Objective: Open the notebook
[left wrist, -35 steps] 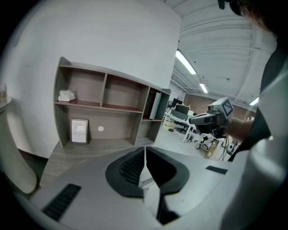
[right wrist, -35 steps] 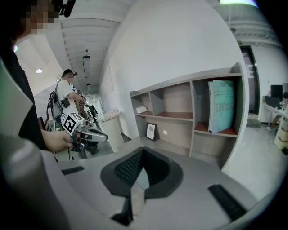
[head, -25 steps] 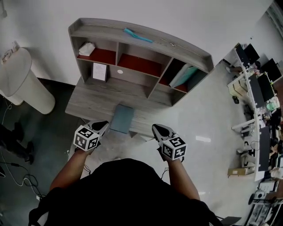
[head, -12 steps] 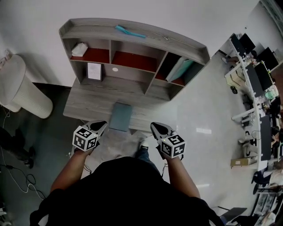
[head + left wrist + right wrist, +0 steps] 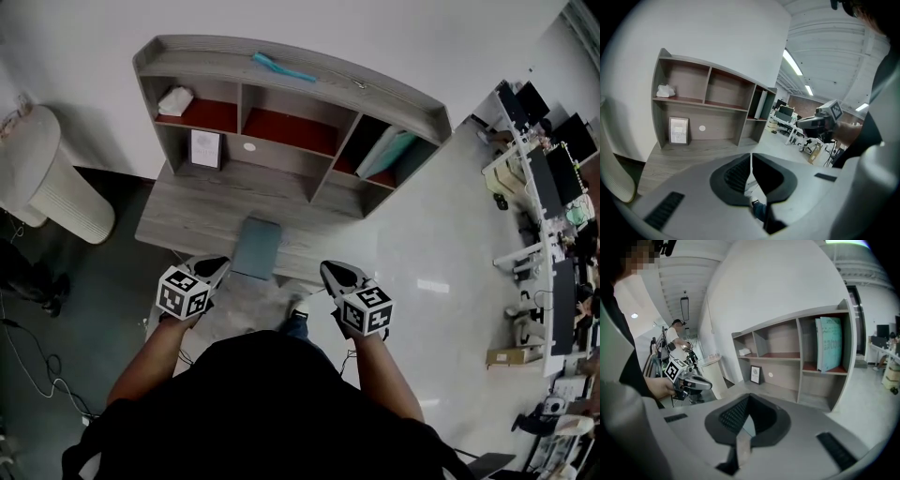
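Grey wood-grain table (image 5: 192, 214) with a hutch-style shelf unit (image 5: 281, 92) at the back. The notebook (image 5: 257, 247) is a dull teal one, lying flat and closed right at the table's front edge, roughly in the middle. The left gripper (image 5: 216, 266) hangs just beside the notebook's near left corner and the right gripper (image 5: 334, 273) sits off to its right. As far as I can see, neither is touching it. Both point forward and a bit down. The left jaws are pressed together with nothing in them, and the right jaws look the same, tips meeting and empty. On the shelf there's a small picture frame (image 5: 205, 148) standing at the back of the table, a white crumpled cloth (image 5: 175, 101) in the left compartment, and a couple of teal books (image 5: 389, 153) leaning in the right one.
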A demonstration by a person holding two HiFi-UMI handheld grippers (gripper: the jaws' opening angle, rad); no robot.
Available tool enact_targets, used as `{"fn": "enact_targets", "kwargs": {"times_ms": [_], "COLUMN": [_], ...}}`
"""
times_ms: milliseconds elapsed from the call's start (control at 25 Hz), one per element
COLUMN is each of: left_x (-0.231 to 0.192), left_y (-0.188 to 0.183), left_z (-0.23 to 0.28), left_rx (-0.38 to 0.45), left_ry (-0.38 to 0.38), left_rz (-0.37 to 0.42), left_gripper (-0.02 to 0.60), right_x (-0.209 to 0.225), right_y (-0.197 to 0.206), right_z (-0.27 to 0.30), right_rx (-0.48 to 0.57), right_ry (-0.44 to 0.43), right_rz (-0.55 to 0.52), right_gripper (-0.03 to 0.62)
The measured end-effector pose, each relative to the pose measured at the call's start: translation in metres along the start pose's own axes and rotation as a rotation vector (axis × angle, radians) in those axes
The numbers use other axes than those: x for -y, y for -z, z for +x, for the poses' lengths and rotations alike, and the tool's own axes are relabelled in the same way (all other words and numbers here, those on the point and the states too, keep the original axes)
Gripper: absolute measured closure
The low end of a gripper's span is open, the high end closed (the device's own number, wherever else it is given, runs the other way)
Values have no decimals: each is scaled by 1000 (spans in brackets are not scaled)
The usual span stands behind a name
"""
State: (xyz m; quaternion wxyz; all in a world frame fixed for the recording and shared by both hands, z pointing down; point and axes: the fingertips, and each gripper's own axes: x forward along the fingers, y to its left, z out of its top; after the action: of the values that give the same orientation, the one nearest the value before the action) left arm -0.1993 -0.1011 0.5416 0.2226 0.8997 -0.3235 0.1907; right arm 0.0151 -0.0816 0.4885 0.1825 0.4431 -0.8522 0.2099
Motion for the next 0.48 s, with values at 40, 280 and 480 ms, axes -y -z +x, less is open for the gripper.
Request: {"fn": "enact_targets", "kwargs": {"times_ms": [40, 280, 480], "left_x": [1, 1, 5], "left_y": [0, -2, -6], "left_z": [1, 14, 30], "left_rx": [-2, -17, -27], "left_ry": [-3, -23, -26], "left_rz": [0, -2, -14], "left_gripper": [563, 563, 563], "right_x": [2, 19, 35], "right_y": [1, 2, 0], "right_z": [0, 7, 12], "right_rx": [0, -3, -15], "right_ry": [-3, -24, -40], "right_rz": [2, 11, 13], "right_gripper": [594, 594, 594]}}
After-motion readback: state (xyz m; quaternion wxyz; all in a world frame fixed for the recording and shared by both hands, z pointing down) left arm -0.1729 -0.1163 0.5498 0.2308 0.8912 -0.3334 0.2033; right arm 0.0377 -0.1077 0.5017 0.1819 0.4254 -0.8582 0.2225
